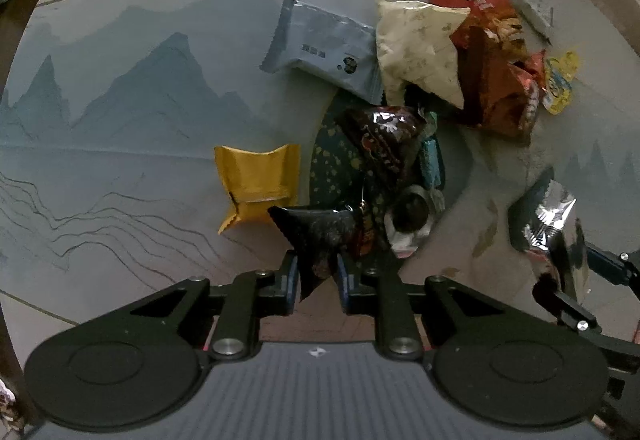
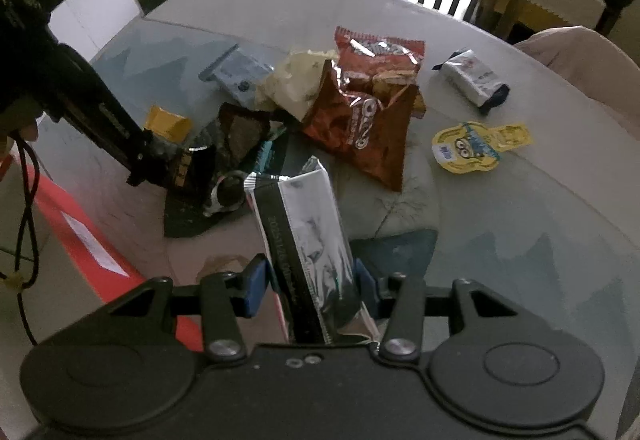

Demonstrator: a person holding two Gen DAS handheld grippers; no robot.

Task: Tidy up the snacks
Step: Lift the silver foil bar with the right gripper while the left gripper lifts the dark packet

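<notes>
A round worktop (image 2: 520, 207) printed with mountains fills both views; low in frame, the left claw (image 1: 316, 276) pinches a dark packet (image 1: 320, 236); the right claw (image 2: 312, 280) grips a silver packet (image 2: 308, 224) upright; the snack pile (image 2: 360, 107) lies beyond, mid-frame.

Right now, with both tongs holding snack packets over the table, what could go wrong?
1. The left tongs pinch only one end of the dark packet; it could slip out.
2. The silver packet stands tall in the right tongs and may tip.
3. The open red chip bag lies nearby; a swing could spill it.
</notes>
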